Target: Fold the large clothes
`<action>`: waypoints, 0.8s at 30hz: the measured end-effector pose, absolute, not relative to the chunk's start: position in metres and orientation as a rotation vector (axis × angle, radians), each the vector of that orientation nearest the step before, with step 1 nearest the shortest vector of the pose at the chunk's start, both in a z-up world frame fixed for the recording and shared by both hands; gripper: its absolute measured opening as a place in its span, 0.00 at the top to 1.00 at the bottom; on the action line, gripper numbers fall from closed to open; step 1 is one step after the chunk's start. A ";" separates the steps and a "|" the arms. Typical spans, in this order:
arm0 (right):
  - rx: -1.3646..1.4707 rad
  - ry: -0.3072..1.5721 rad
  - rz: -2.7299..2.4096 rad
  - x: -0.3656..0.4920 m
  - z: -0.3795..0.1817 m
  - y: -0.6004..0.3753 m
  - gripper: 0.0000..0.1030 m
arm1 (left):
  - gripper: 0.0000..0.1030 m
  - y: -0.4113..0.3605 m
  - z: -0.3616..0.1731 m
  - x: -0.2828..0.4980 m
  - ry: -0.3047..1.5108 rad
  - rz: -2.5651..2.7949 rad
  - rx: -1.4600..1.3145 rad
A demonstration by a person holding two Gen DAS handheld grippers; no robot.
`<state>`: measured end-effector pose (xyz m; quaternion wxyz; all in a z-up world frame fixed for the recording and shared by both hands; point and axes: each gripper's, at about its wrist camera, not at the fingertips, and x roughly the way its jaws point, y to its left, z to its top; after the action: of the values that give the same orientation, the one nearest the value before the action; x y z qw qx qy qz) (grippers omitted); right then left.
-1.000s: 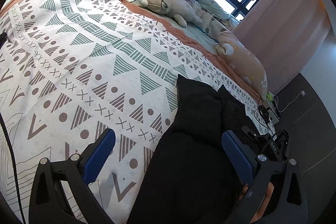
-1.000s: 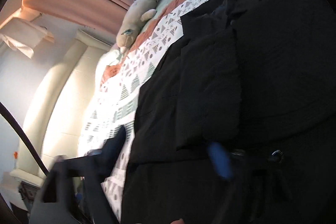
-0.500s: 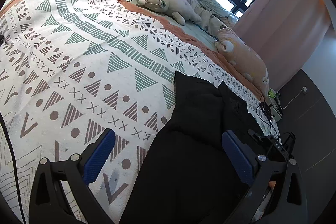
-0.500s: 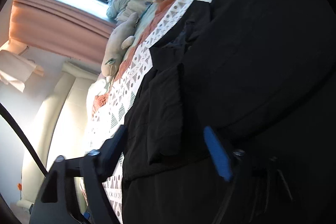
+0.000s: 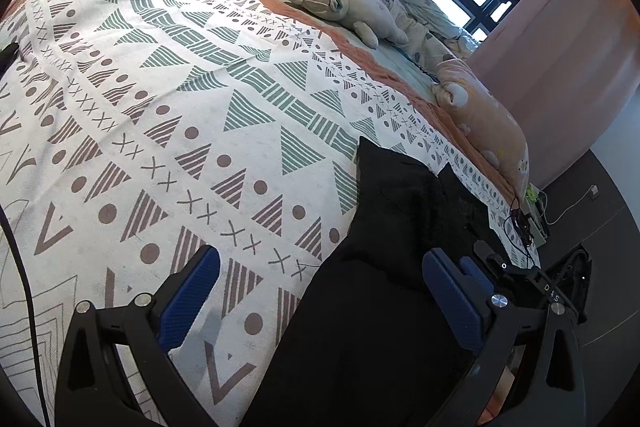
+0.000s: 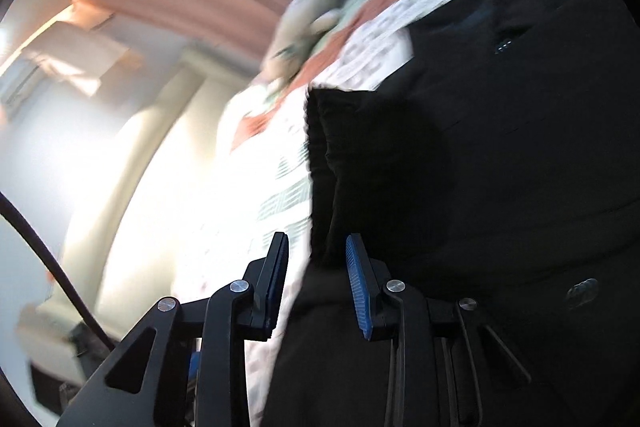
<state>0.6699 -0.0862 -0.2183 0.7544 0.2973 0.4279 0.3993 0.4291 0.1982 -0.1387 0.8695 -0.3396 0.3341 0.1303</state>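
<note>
your left gripper [image 5: 320, 291] is spread wide over the patterned bedspread [image 5: 168, 115], the black garment [image 5: 372, 307] lying between its fingers and to the right. your right gripper [image 6: 316, 283] is partly spread, straddling the garment's [image 6: 480, 187] edge.

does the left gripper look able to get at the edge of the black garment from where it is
Probably yes. The left gripper is open, and the black garment edge lies on the patterned bedspread between its fingers, with nothing on top of it.
</note>
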 end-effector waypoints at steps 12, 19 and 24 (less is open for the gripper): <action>0.560 0.960 0.685 0.646 -0.197 -0.102 0.32 | 0.00 0.181 -0.109 0.412 0.711 0.300 -0.639; 0.502 0.901 0.549 0.585 -0.164 -0.144 0.32 | 0.00 0.153 -0.095 0.394 0.709 0.263 -0.579; 0.484 0.860 0.471 0.536 -0.154 -0.177 0.32 | 0.00 0.128 -0.090 0.351 0.700 0.237 -0.502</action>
<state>0.5358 -0.1769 -0.1543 0.8543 0.2300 0.4087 0.2241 0.3509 0.1284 -0.0895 0.9017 -0.2429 0.3387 0.1146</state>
